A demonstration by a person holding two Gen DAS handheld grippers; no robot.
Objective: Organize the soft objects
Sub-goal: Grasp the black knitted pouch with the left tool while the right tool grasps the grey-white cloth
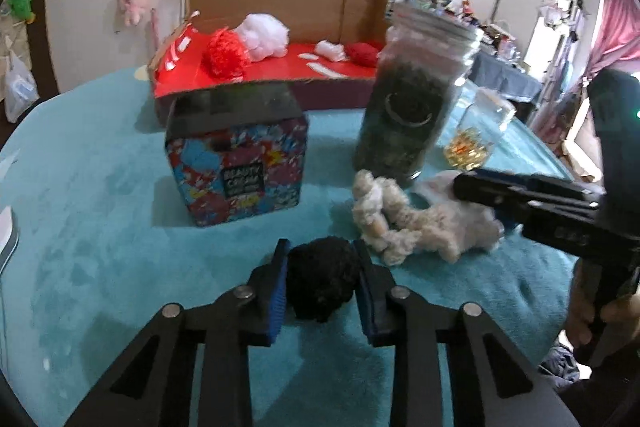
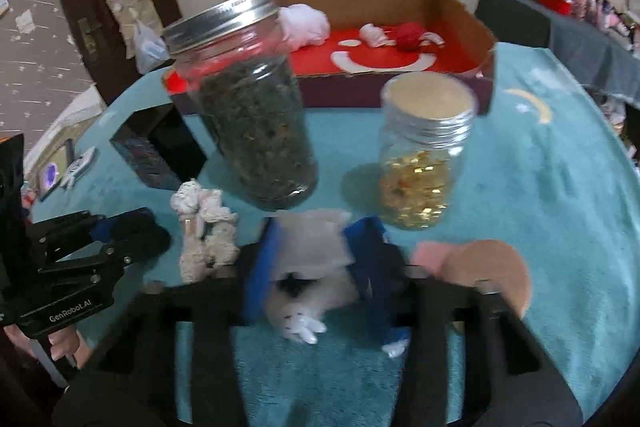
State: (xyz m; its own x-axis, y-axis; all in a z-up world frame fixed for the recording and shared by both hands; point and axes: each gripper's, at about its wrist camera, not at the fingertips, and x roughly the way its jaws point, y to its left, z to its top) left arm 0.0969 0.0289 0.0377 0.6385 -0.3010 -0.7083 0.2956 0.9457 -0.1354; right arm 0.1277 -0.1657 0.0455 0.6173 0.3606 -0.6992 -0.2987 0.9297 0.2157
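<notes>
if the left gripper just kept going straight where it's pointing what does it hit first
Probably the colourful printed box, standing just beyond the black pom-pom that the left gripper holds in its jaws. Depth is unclear; it could meet the teal cloth first.

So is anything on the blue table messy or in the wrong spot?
Yes. The beige fluffy toy lies flopped on its side on the blue table cover, next to the big jar of dried leaves, not in the cardboard box with the red pom-pom and white fluff. Nothing looks spilled or broken.
</notes>
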